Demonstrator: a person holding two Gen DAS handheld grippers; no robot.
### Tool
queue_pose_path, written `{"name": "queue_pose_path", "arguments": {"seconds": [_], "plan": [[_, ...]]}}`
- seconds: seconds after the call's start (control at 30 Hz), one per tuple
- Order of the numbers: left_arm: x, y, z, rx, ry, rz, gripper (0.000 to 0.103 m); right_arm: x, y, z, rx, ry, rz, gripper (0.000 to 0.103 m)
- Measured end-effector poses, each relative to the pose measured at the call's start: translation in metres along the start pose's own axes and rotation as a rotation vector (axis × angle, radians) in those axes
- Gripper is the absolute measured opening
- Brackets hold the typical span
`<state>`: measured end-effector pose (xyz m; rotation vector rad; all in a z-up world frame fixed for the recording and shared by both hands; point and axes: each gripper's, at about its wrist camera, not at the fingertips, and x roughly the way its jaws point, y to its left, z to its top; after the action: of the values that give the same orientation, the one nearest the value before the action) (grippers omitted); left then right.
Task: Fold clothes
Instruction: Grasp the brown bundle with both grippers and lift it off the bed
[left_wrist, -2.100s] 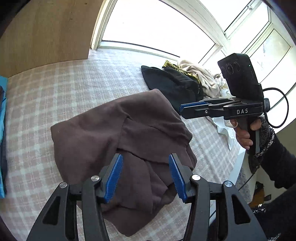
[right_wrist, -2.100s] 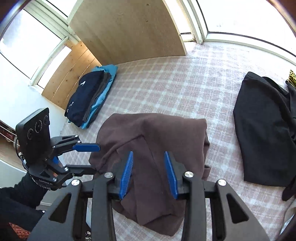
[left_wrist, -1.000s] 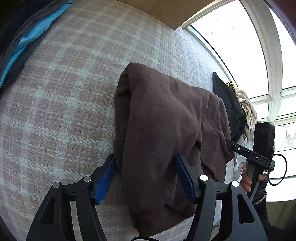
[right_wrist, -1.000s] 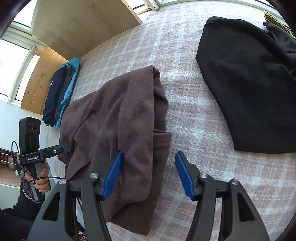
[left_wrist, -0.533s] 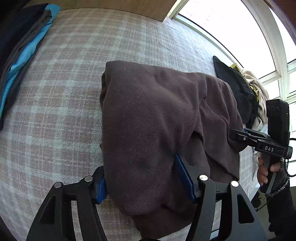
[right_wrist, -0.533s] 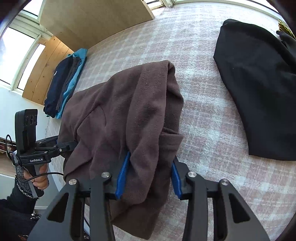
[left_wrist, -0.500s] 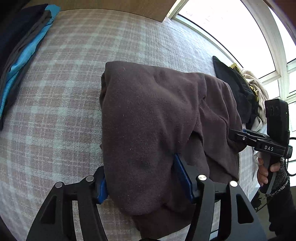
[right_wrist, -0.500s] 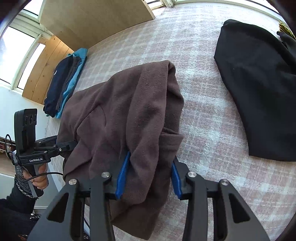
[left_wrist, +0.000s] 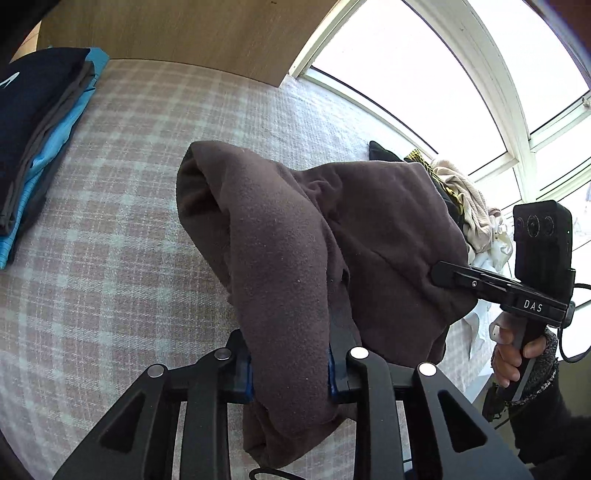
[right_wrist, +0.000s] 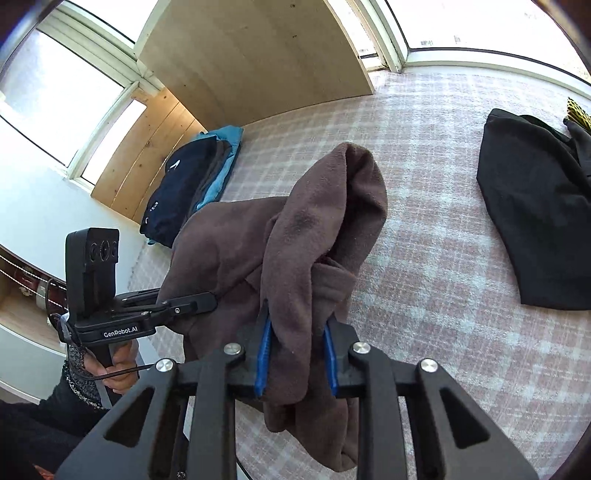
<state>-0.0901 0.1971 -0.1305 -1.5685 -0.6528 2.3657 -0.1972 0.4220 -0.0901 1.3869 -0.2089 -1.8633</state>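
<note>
A folded brown fleece garment (left_wrist: 295, 236) hangs lifted above the plaid bed cover (left_wrist: 110, 258). My left gripper (left_wrist: 290, 373) is shut on one end of it, with cloth bunched between the blue pads. My right gripper (right_wrist: 297, 363) is shut on the other end of the brown fleece garment (right_wrist: 306, 236). The right gripper also shows in the left wrist view (left_wrist: 443, 271), clamped on the cloth's right edge. The left gripper shows in the right wrist view (right_wrist: 207, 301) at the cloth's left edge.
A stack of folded navy and blue clothes (right_wrist: 192, 184) lies at the bed's far left, also in the left wrist view (left_wrist: 33, 129). A black garment (right_wrist: 535, 214) lies to the right. A pile of unfolded beige and yellow clothes (left_wrist: 469, 206) sits by the window. A wooden headboard (right_wrist: 251, 59) stands behind.
Both grippers closed on the ends of the brown fleece and lifted it off the bed. It lay flat on the cover before and now hangs between them.
</note>
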Motion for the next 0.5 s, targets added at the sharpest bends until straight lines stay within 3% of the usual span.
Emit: {"name": "queue_pose_path", "arguments": {"seconds": [0.23,0.5], "plan": [[-0.05,0.0,-0.006,-0.005,-0.072,-0.006,0.024,-0.005,0.058,0.002,-0.08,-0.021,0.066,0.023],[-0.131,0.018,0.009,0.044,-0.206,0.038,0.024,0.013,0.152,0.038,-0.175,-0.098,0.112,0.023]]}}
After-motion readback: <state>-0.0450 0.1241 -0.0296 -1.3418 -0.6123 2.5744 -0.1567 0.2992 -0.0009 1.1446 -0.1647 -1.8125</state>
